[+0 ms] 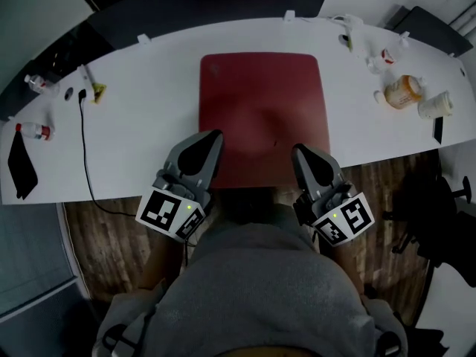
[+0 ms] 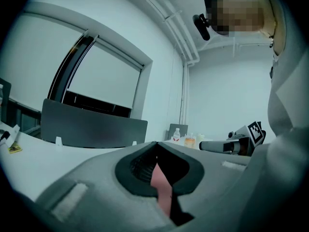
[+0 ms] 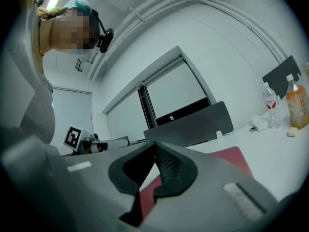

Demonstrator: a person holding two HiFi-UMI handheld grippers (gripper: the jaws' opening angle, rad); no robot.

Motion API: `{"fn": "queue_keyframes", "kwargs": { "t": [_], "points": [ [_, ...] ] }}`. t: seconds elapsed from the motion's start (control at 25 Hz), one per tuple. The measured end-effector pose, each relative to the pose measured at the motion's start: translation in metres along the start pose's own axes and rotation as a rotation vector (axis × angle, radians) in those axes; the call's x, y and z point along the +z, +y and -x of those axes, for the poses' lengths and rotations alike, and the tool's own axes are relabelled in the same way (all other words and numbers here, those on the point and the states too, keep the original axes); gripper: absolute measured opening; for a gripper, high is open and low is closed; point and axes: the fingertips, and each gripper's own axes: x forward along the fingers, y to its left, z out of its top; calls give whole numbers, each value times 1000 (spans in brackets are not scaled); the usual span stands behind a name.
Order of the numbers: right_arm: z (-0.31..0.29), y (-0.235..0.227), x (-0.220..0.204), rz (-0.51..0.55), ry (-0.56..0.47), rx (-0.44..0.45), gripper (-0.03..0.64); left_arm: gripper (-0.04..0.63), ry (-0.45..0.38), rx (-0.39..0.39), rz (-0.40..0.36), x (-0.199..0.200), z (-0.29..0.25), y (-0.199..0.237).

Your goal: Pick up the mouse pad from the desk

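A dark red mouse pad [image 1: 264, 103] lies flat on the white desk [image 1: 134, 117], with its near edge at the desk's front edge. My left gripper [image 1: 212, 138] is shut, its tip over the pad's near left corner. My right gripper [image 1: 299, 152] is shut over the near right corner. In the left gripper view the jaws [image 2: 155, 146] meet, and a pink strip of pad [image 2: 161, 187] shows through the gap beneath them. The right gripper view shows the jaws [image 3: 155, 146] closed, with the pad [image 3: 231, 158] stretching ahead. I cannot tell whether either tip presses on the pad.
An orange pill bottle [image 1: 404, 91] and a white bottle [image 1: 435, 104] lie at the desk's right end. At the left are a small bottle [image 1: 33, 130], a black cable [image 1: 83, 147] and a black strip [image 1: 22, 169]. A dark divider panel [image 1: 223, 6] runs behind the desk.
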Motion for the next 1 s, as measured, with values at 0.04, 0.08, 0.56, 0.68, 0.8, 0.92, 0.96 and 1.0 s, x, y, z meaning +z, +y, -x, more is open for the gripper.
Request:
{"fn": "queue_keyframes", "kwargs": {
  "t": [0.04, 0.08, 0.56, 0.68, 0.8, 0.92, 0.96, 1.0],
  "points": [
    [1, -3, -4, -8, 8, 5, 2, -2, 10, 4, -1, -5, -3, 1],
    [4, -6, -8, -13, 18, 8, 2, -2, 23, 13, -1, -11, -5, 0],
    [15, -40, -91, 185, 388, 337, 227, 194, 292, -187, -37, -110, -21, -36],
    [22, -43, -125, 361, 544, 402, 326, 284, 421, -258, -164, -141, -13, -42],
    [33, -50, -153, 522, 667, 470, 394, 314, 560, -269, -267, -173, -3, -37],
    [47, -53, -181, 588, 787, 513, 438, 376, 714, -312, -336, -208, 12, -36],
    [53, -56, -191, 603, 831, 518, 450, 395, 748, -330, -347, -218, 17, -37],
    [58, -58, -200, 618, 870, 520, 461, 400, 774, -345, -355, -225, 21, -38]
  ]
}}
